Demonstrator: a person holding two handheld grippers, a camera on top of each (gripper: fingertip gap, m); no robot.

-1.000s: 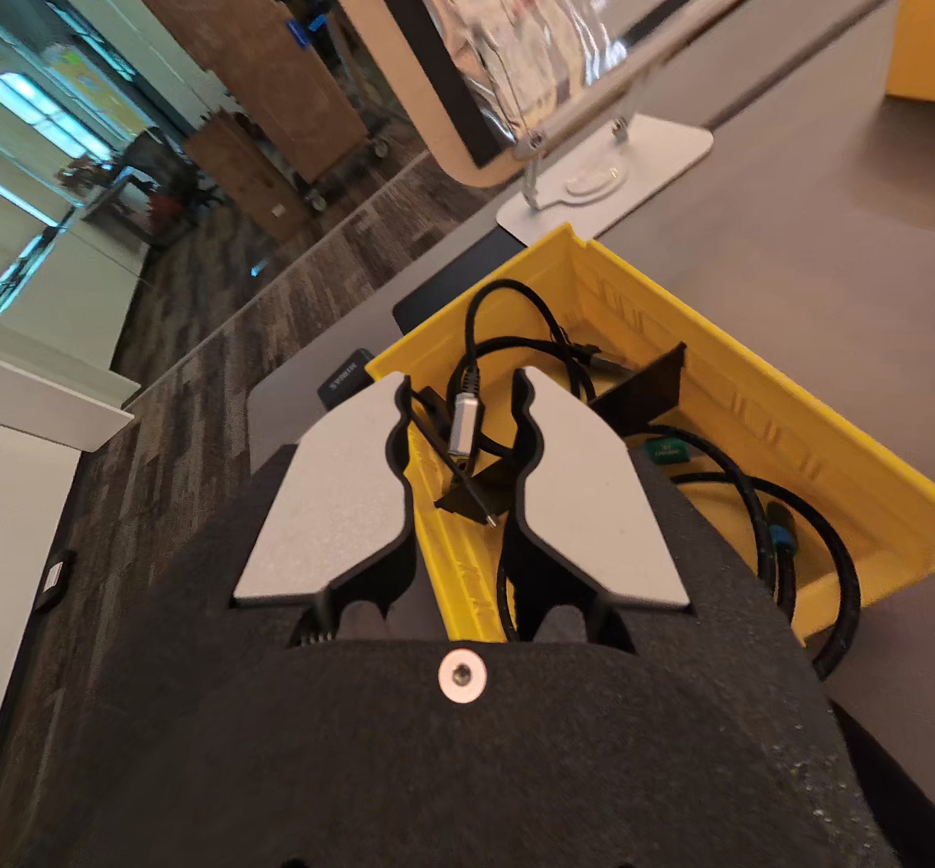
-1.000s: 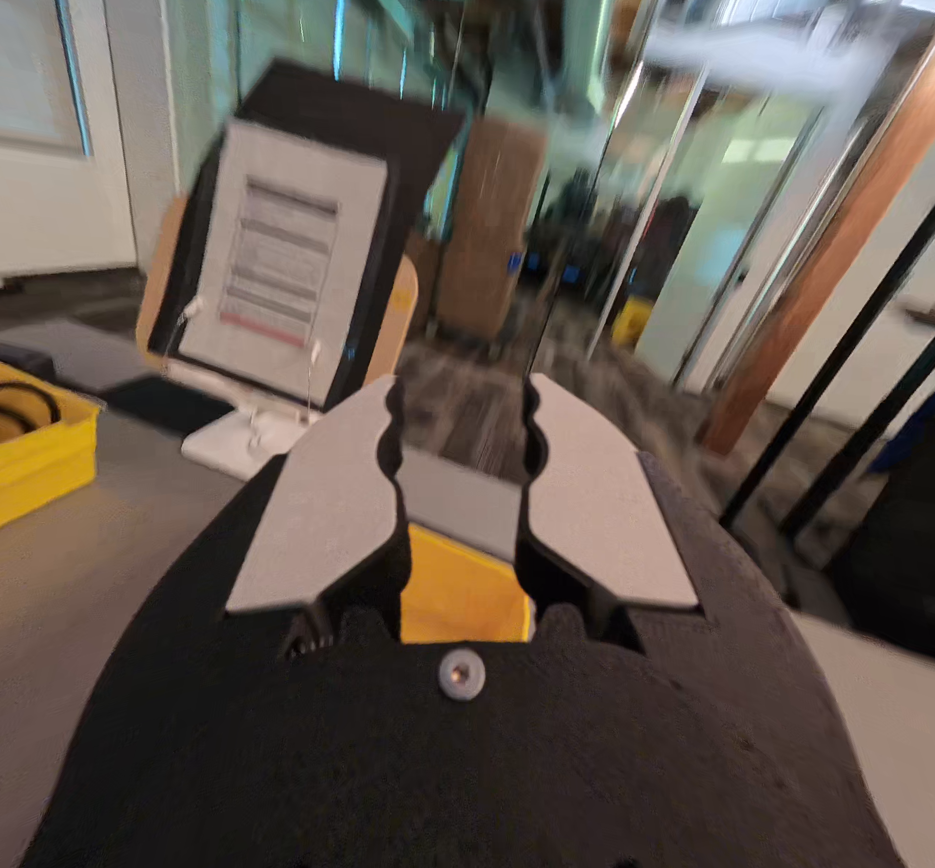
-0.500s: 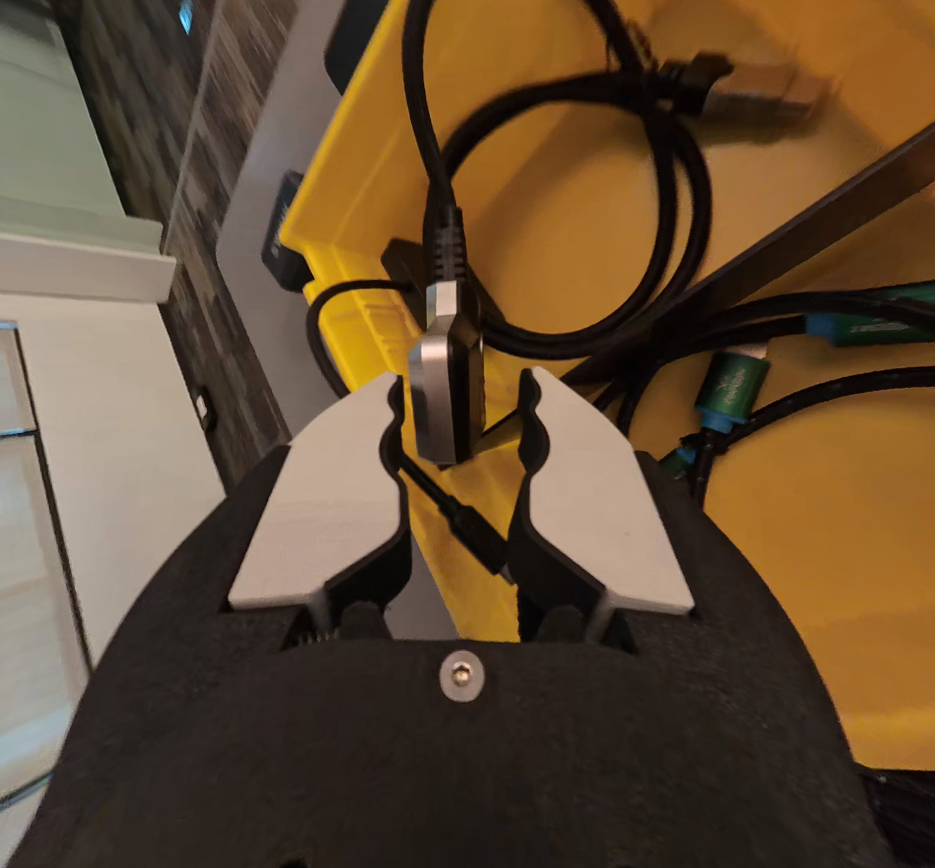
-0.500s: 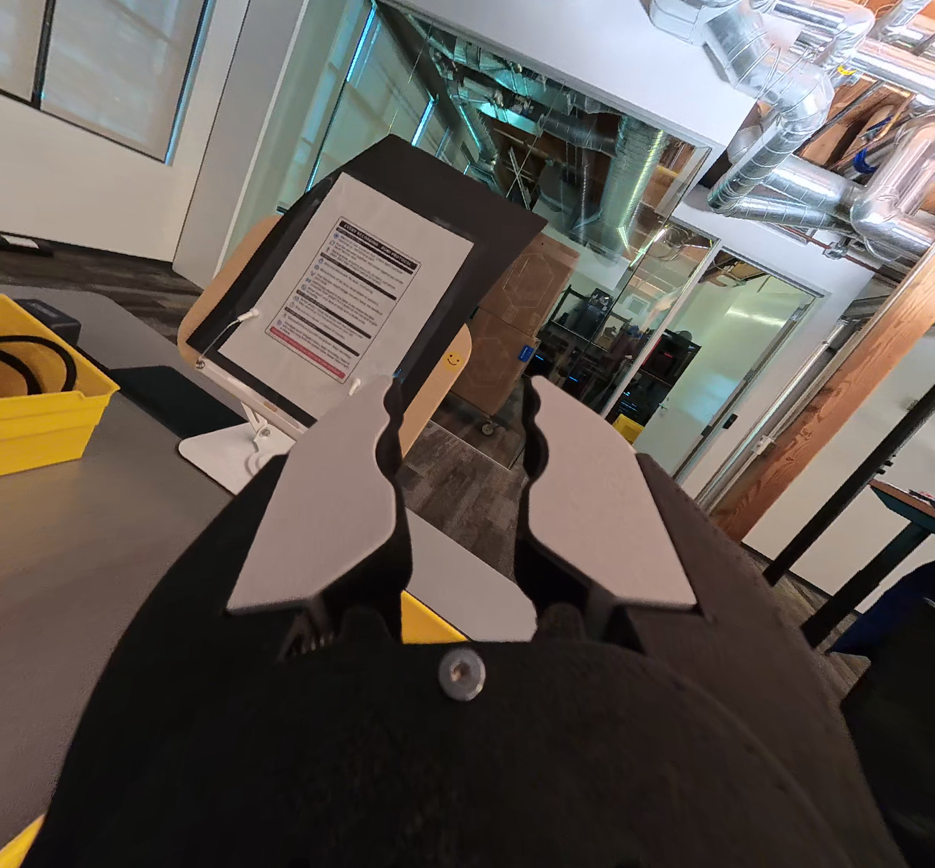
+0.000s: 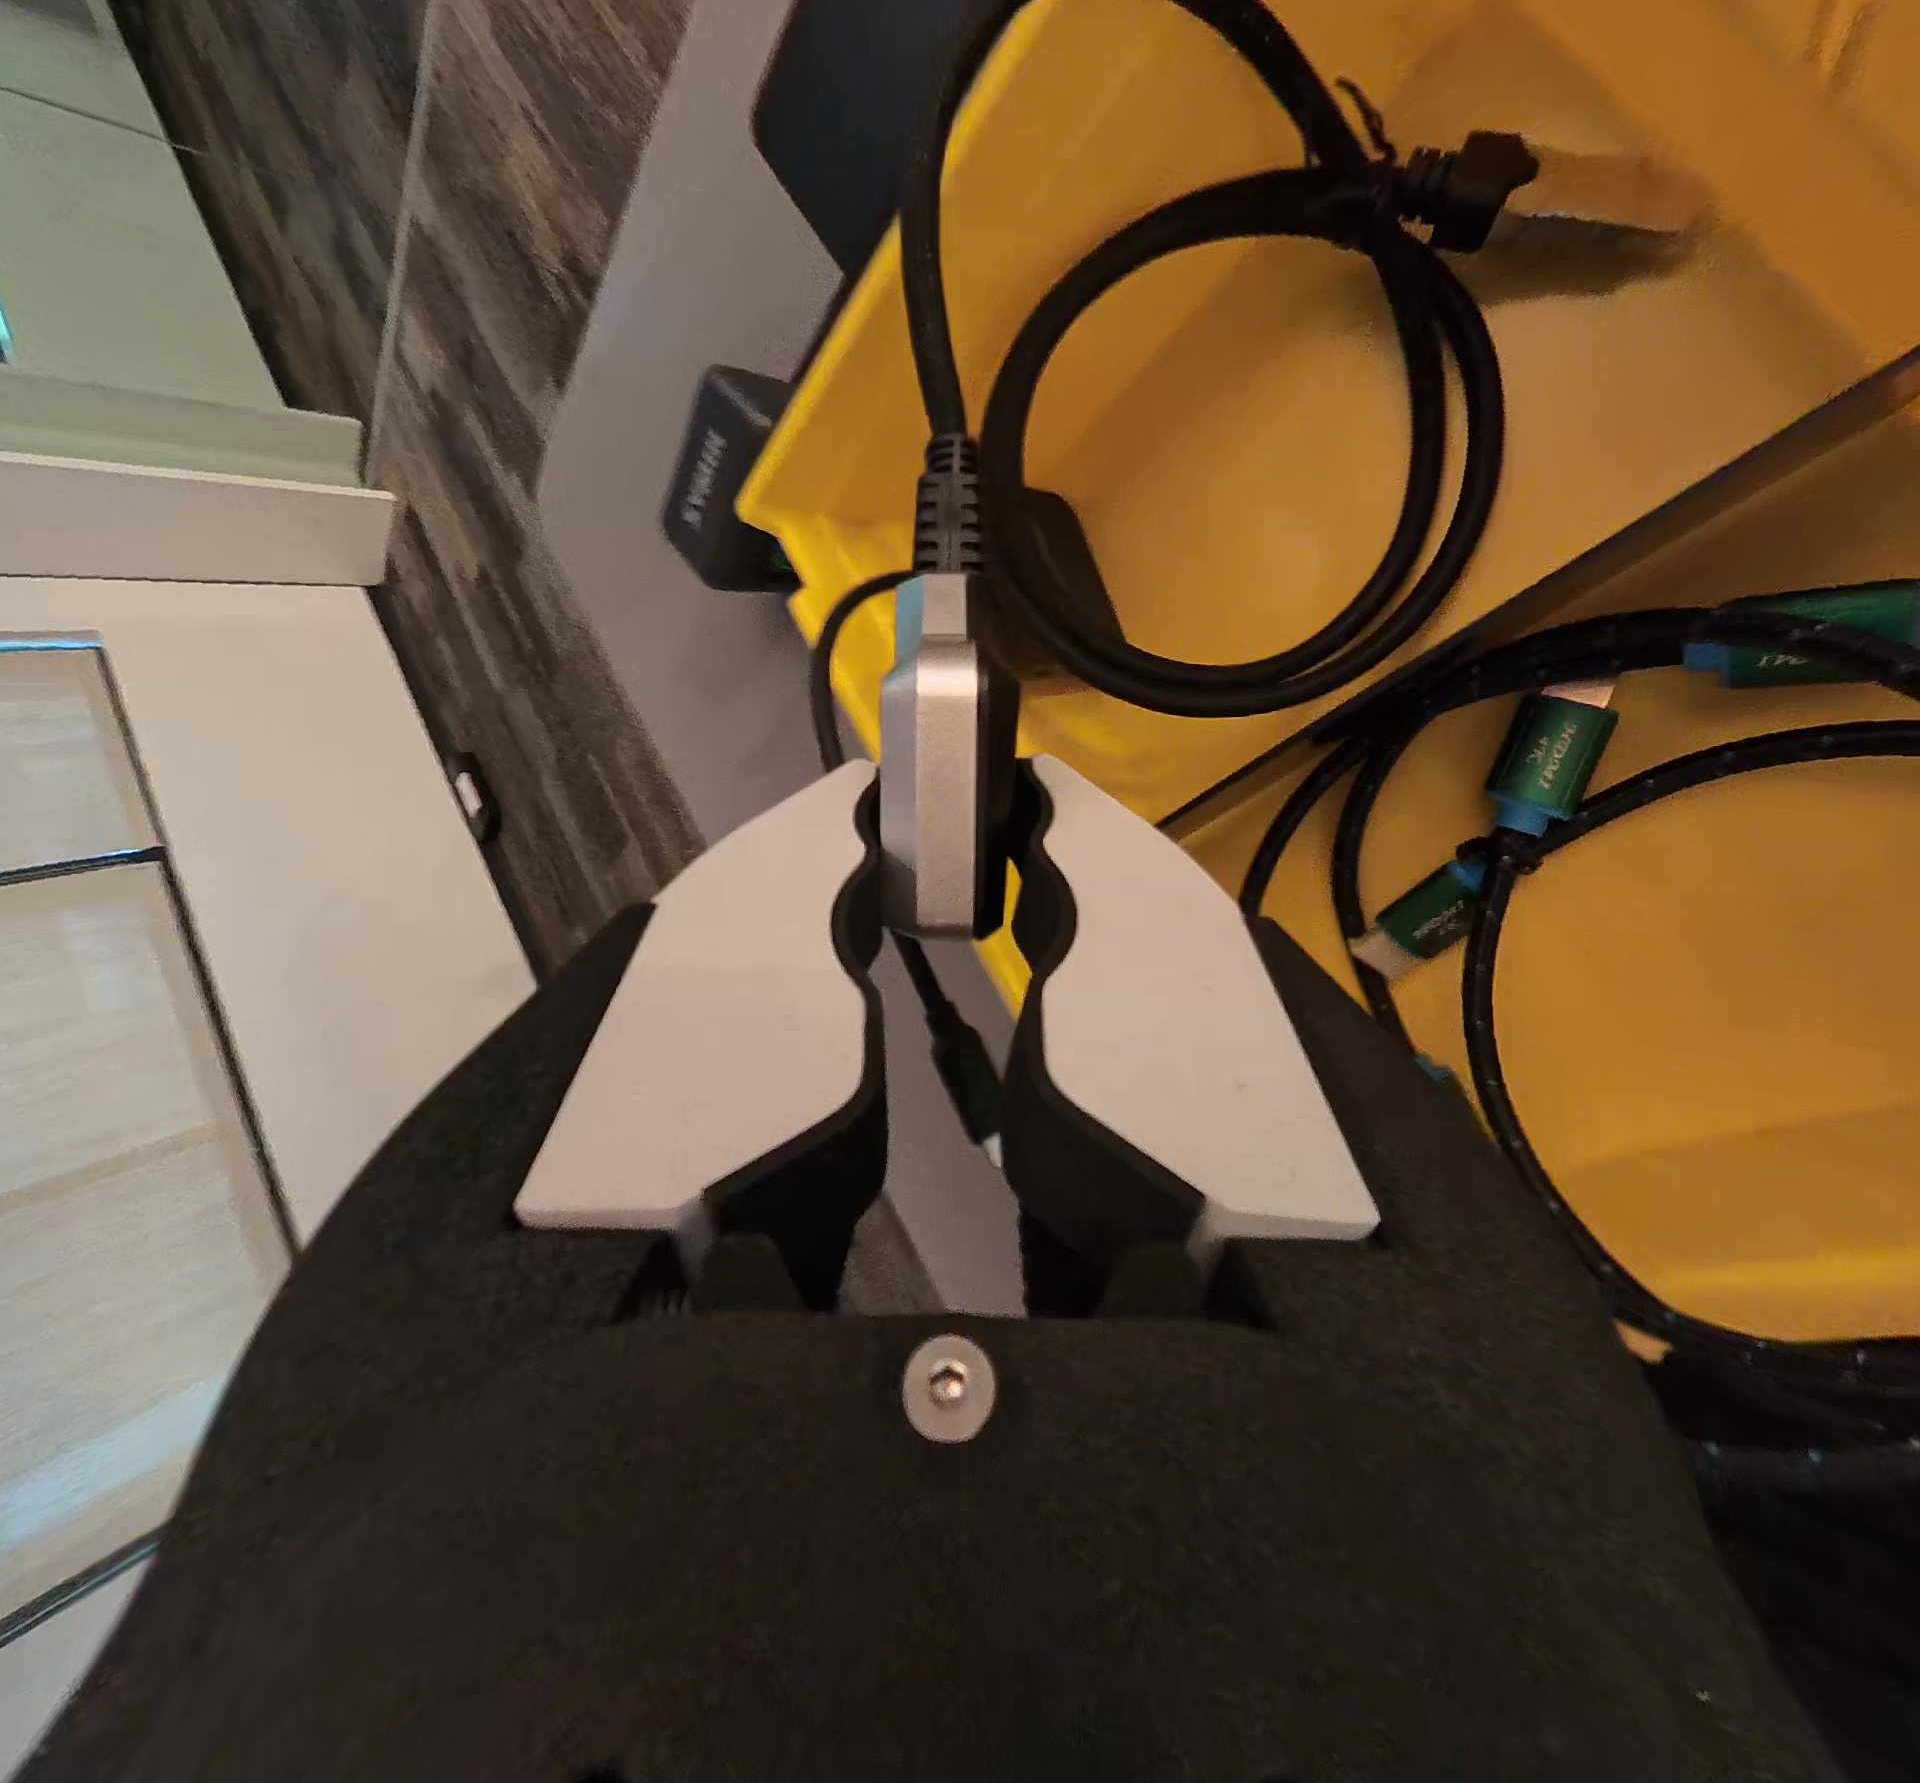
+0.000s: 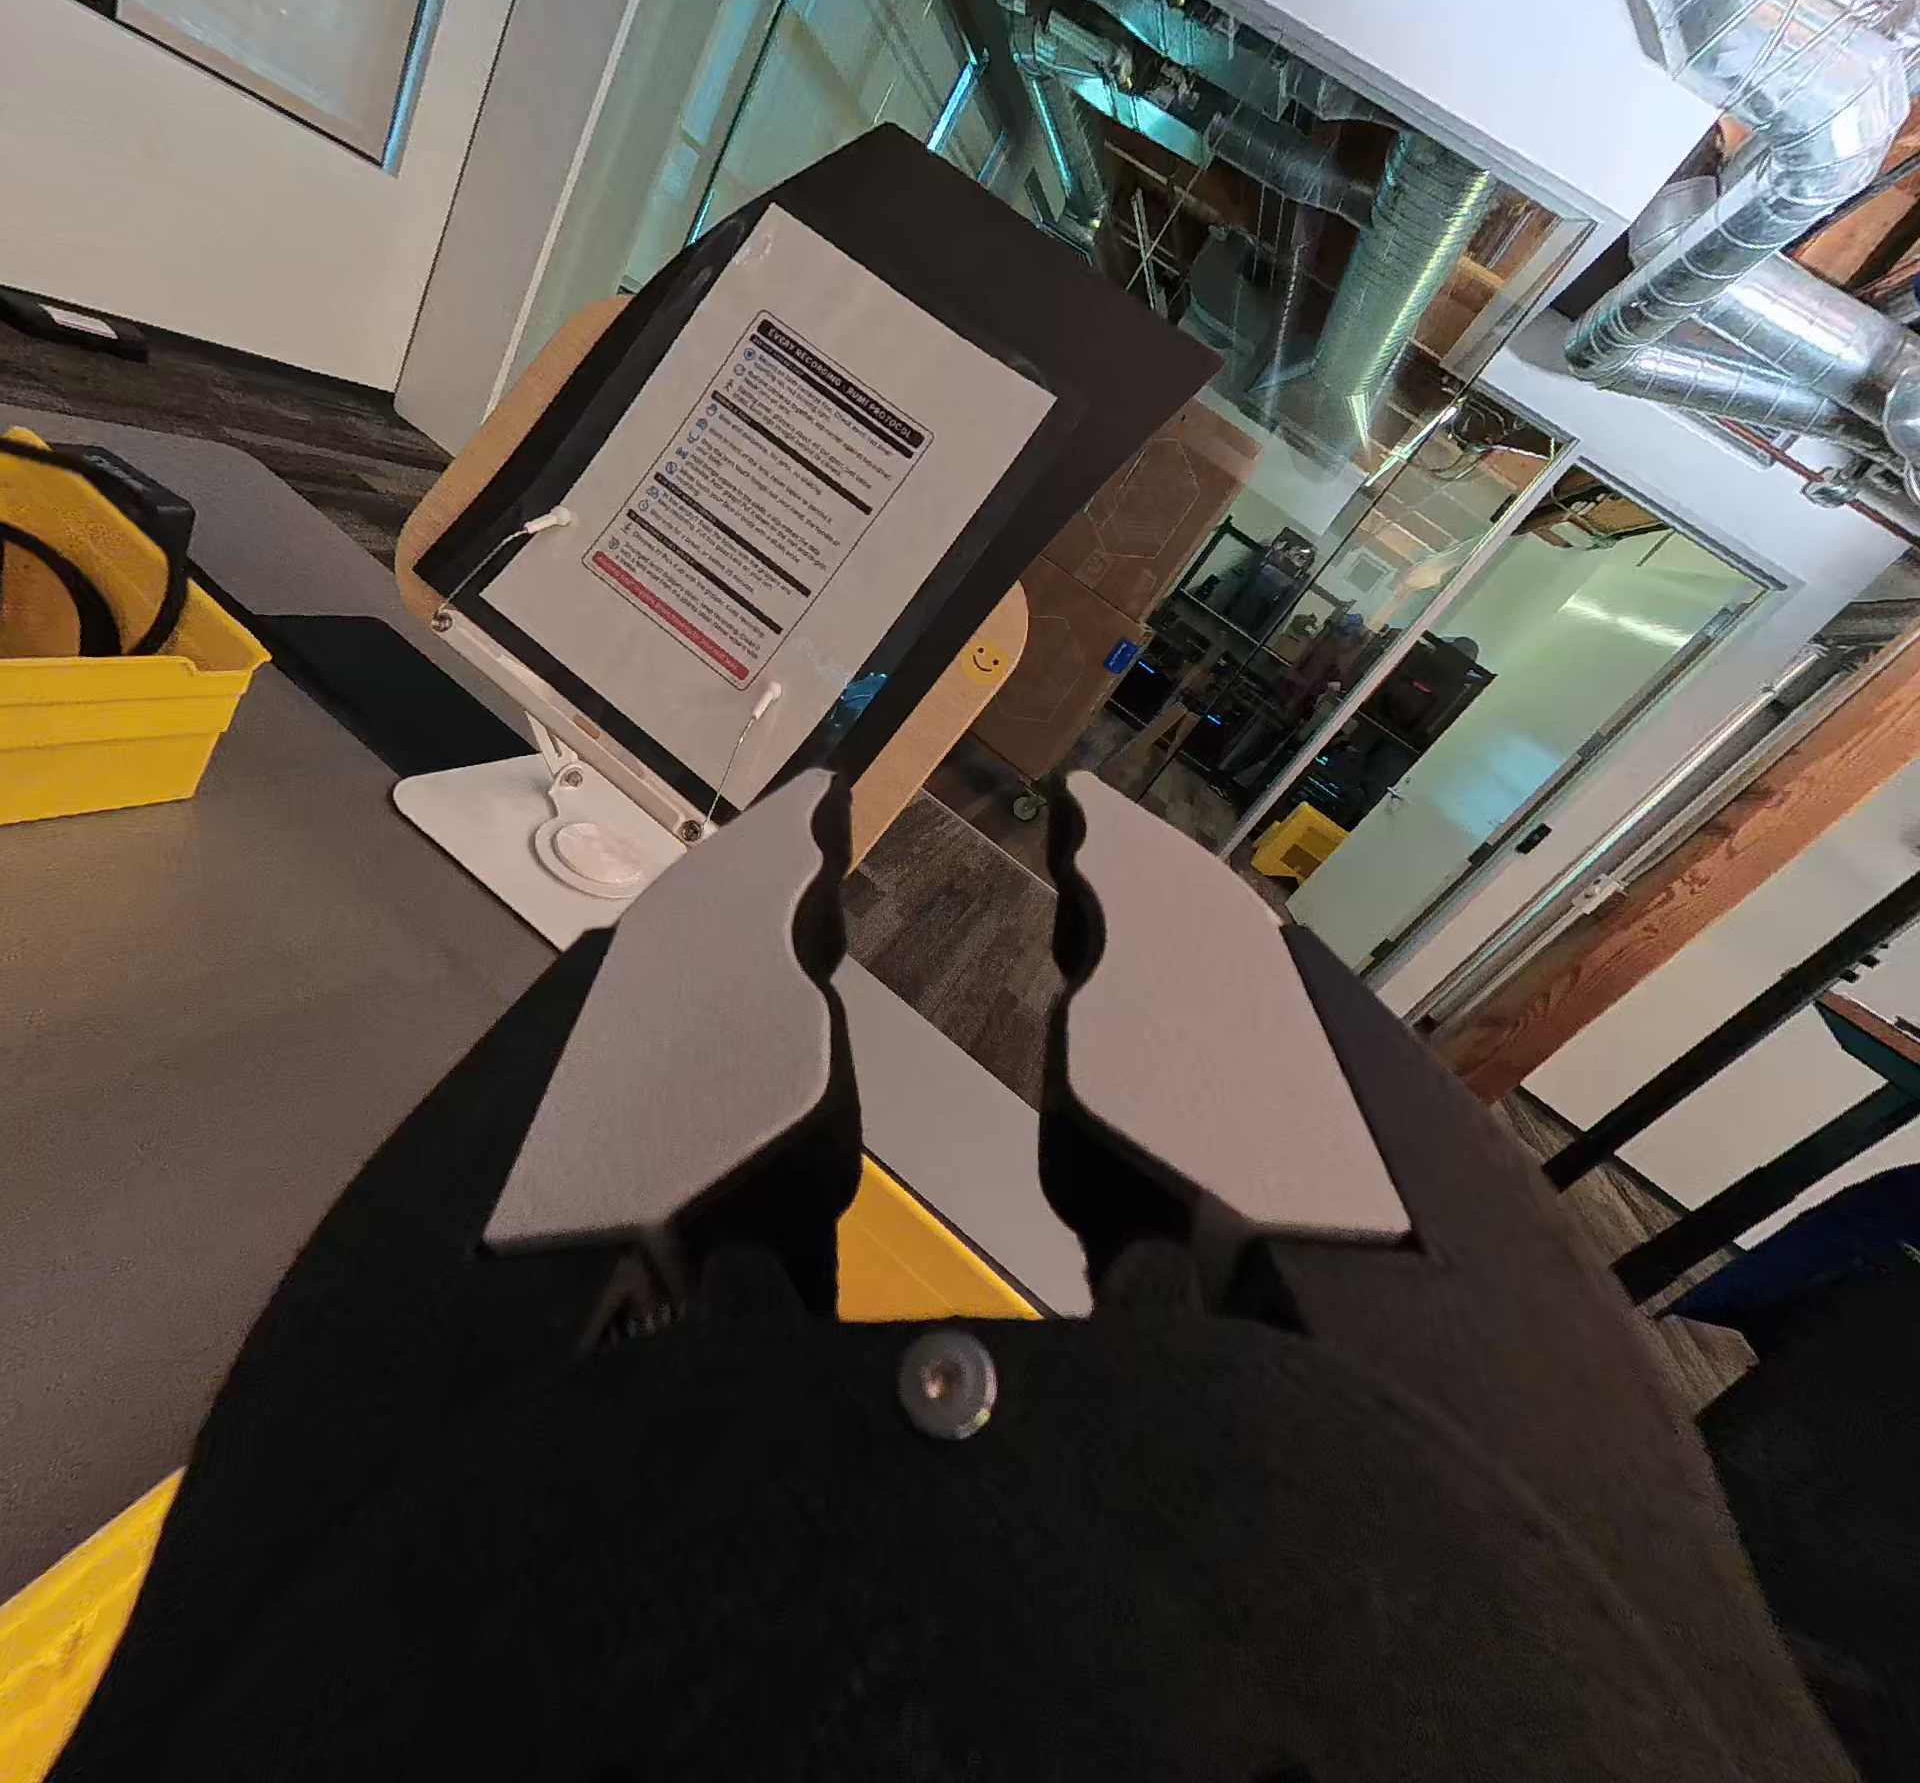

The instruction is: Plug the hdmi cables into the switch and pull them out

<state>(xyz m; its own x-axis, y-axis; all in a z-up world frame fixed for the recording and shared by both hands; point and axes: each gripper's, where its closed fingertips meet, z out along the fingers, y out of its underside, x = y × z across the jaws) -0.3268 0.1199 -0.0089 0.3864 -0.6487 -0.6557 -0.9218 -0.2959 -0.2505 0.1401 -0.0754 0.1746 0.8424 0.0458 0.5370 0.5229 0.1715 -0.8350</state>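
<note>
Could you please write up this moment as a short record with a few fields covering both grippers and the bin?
left gripper: closed on the silver metal HDMI plug of a black braided cable
right gripper: open, empty, raised above the grey table
yellow plastic bin: black divider splits it; coiled black cable one side, green-plug cables the other
small black box: outside the bin wall on the table
background: paper sheet on a white stand

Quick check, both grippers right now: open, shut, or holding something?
Left gripper: shut on the silver connector.
Right gripper: open, holding nothing.
</note>
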